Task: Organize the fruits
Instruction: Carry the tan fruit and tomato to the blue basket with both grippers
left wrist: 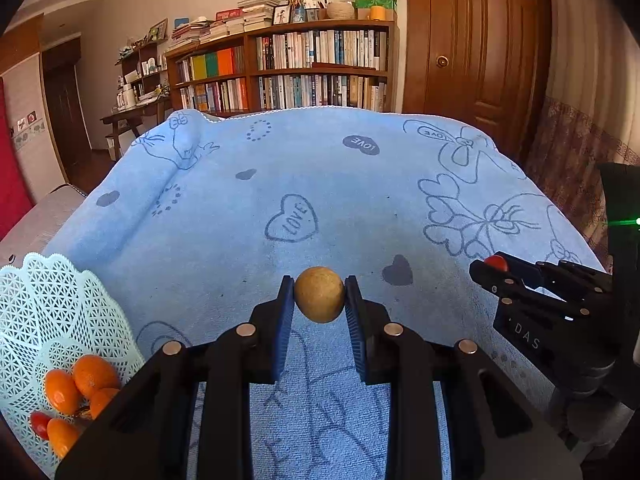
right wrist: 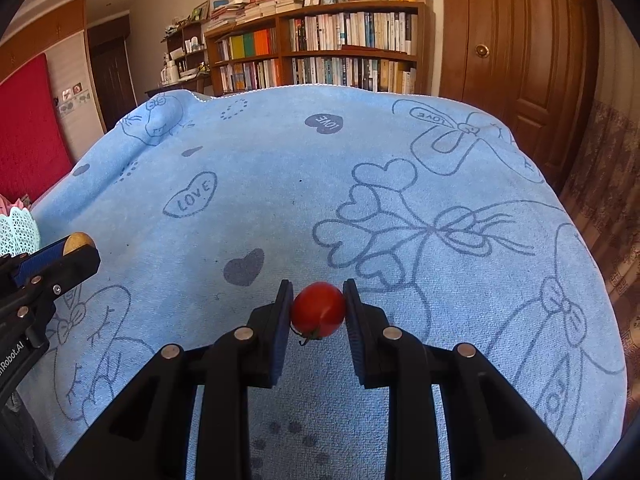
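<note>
Left claw point(left wrist: 319, 300) clamped on a round tan-brown fruit point(left wrist: 319, 299), pads pressing its two sides, fruit raised clear of the blue towel point(left wrist: 328, 208); right claw point(right wrist: 318, 310) clamped on a small red tomato point(right wrist: 319, 309), green stalk end pointing down, likewise lifted above the towel; each claw also visible from the other's camera, the left one at the left edge of the right wrist view with the tan fruit poking out between its tips, the right one at the right edge of the left wrist view with a sliver of red showing at its tips.

Pale lattice basket point(left wrist: 48, 304) at the lower left of the left wrist view, resting on the towel just beside the left claw's frame; inside it several orange kumquat-like fruits point(left wrist: 94, 374) bunched together, with one more small red tomato point(left wrist: 39, 424) touching them at the near side; basket rim only barely seen at the far left of the right wrist view.

Towel printed with hearts, "LOVE" marks and cartoon outlines, spread over the tabletop, otherwise bare of fruit; wooden bookshelf point(left wrist: 320, 68) packed with books behind it; brown door point(left wrist: 476, 36) to the right.
</note>
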Demonstrator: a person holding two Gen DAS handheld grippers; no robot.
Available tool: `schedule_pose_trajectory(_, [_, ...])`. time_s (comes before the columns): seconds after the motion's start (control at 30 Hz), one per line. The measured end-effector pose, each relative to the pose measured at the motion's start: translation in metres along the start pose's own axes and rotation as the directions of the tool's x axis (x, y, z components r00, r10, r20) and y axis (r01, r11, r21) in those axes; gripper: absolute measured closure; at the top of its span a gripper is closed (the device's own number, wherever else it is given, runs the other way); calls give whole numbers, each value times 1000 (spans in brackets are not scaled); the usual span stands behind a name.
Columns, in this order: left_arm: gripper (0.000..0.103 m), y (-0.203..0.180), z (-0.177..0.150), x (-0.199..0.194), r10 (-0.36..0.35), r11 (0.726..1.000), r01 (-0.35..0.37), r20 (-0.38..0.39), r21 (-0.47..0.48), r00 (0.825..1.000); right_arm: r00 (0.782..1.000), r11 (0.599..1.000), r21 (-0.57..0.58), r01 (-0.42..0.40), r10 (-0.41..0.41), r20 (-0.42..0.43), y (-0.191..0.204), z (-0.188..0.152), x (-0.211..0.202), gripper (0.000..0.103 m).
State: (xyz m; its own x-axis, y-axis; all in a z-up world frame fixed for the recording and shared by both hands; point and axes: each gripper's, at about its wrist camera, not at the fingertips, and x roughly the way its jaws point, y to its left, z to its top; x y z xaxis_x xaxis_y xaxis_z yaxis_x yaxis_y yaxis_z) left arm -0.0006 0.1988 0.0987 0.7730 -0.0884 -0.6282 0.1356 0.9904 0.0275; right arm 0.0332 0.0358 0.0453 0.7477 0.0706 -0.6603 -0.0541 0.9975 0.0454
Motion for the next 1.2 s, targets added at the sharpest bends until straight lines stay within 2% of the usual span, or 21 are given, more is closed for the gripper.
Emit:
schedule_pose_trajectory(0.73, [77,44,-14,-47,80,996,-79,37,-35,996,998,996,-77,-45,48,43,37,-10,-29,77])
schedule_pose_trajectory(1.2, [77,95,-26,-63,171,982,-168,32,-84,985,995,990,-114,-88,93,40,63,-22,-41,77])
